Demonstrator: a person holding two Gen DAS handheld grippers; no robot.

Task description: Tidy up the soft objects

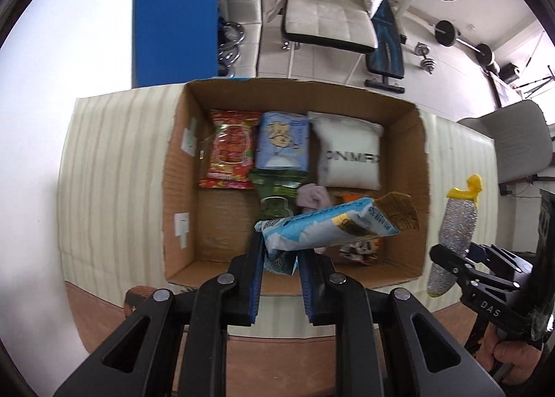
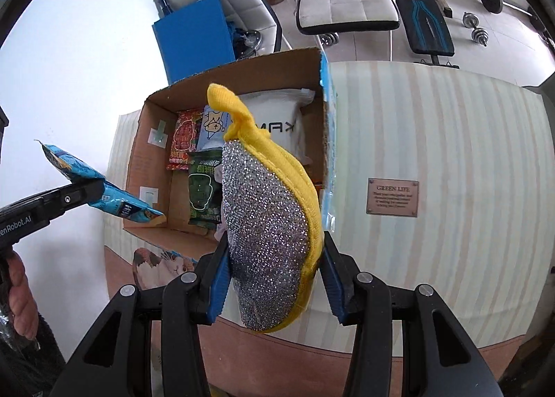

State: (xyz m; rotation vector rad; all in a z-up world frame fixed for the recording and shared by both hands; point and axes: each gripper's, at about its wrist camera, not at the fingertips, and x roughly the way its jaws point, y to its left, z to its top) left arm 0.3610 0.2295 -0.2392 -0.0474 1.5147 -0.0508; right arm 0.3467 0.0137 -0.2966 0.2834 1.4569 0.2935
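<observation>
My left gripper [image 1: 280, 260] is shut on a light blue snack packet [image 1: 333, 227], held in the air above the open cardboard box [image 1: 180, 168]. The same packet [image 2: 104, 194] shows at the left of the right wrist view. My right gripper [image 2: 274, 258] is shut on a silver glitter scrubbing pad with yellow backing [image 2: 267, 220], hanging right of the box; the pad [image 1: 454, 227] also shows in the left wrist view. Inside the box lie a red packet [image 1: 230, 150], a pale blue tissue pack [image 1: 282, 145], a white pillow pack [image 1: 350, 154] and a green packet [image 2: 204, 188].
The box stands on a cream striped table cover [image 2: 433, 140] with a small brown plaque [image 2: 392, 196]. A blue board [image 1: 175, 36], a white chair [image 1: 326, 18], a weight bench [image 1: 386, 46] and dumbbells [image 1: 426, 57] lie on the floor beyond the table.
</observation>
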